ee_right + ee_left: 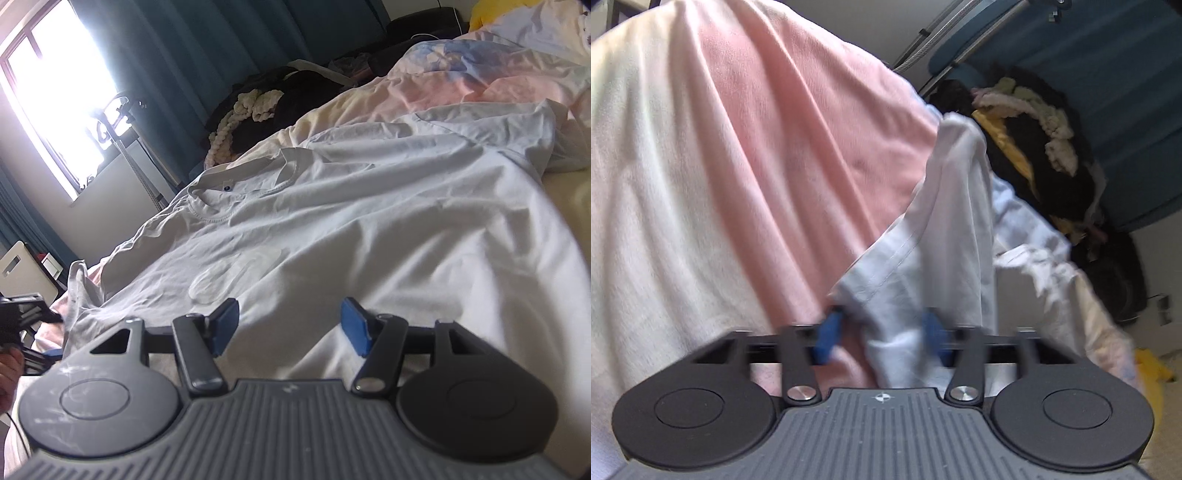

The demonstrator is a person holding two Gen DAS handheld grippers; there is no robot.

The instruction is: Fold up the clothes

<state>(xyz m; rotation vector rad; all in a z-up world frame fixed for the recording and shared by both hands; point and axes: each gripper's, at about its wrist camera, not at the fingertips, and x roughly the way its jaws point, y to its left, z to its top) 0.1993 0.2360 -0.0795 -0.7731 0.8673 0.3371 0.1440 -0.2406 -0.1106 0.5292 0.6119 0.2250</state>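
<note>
White T-shirt [369, 192] laid flat on the bed [738, 166], ready for folding. Opposite the collar, at the hem end: right gripper [290, 325], spread wide just over the cloth, pinching nothing. Out to the sleeve side of the collar: left gripper [881, 332], blurred, pads apart around a raised fold of shirt, seemingly not clamped.

Bright daylight pours through the window [55, 92], teal curtains [192, 48] hang beside it, pale wall [107, 218] below.
</note>
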